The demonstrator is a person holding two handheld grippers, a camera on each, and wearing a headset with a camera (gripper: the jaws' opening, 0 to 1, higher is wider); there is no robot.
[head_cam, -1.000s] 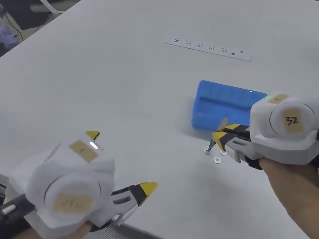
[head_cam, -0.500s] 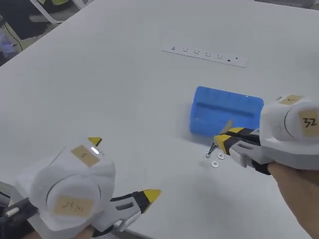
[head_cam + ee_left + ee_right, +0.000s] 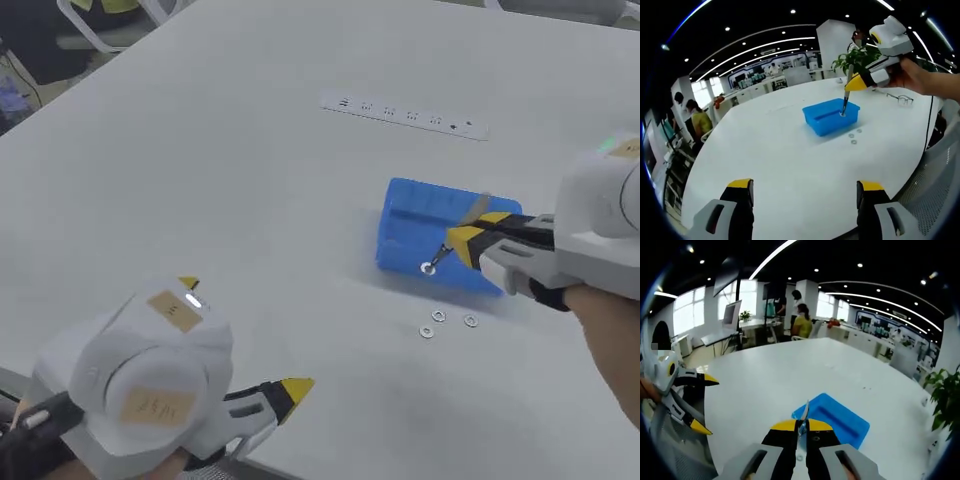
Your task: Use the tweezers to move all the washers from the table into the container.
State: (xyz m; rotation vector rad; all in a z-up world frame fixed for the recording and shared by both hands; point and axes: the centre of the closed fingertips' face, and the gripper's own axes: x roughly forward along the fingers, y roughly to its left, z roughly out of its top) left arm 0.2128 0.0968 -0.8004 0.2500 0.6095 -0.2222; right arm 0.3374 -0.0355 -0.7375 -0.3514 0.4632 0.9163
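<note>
Tweezers [image 3: 440,256] sit pinched between the pressed-together jaws of the right gripper [image 3: 462,238]. Their tines run out past the yellow jaw tips and down to a single washer [image 3: 429,268] that appears caught at the very point. That washer hangs just beyond the jaws, over the near part of the blue container [image 3: 398,245], and seems not yet let go. Three more washers [image 3: 438,316] lie flat and close together on the white worktop [image 3: 250,180], below and a little back from the right jaws, just outside the container's near wall. The left gripper [image 3: 243,334] has its jaws spread wide with nothing between them, well apart from all of this. Each washer looks thin, hard, light and slick, so it should weigh next to nothing but slip or flick away easily. The surest hold is probably across the ring, one tine through the hole and one on the outer edge, with an even squeeze, since the tweezers are springy.
</note>
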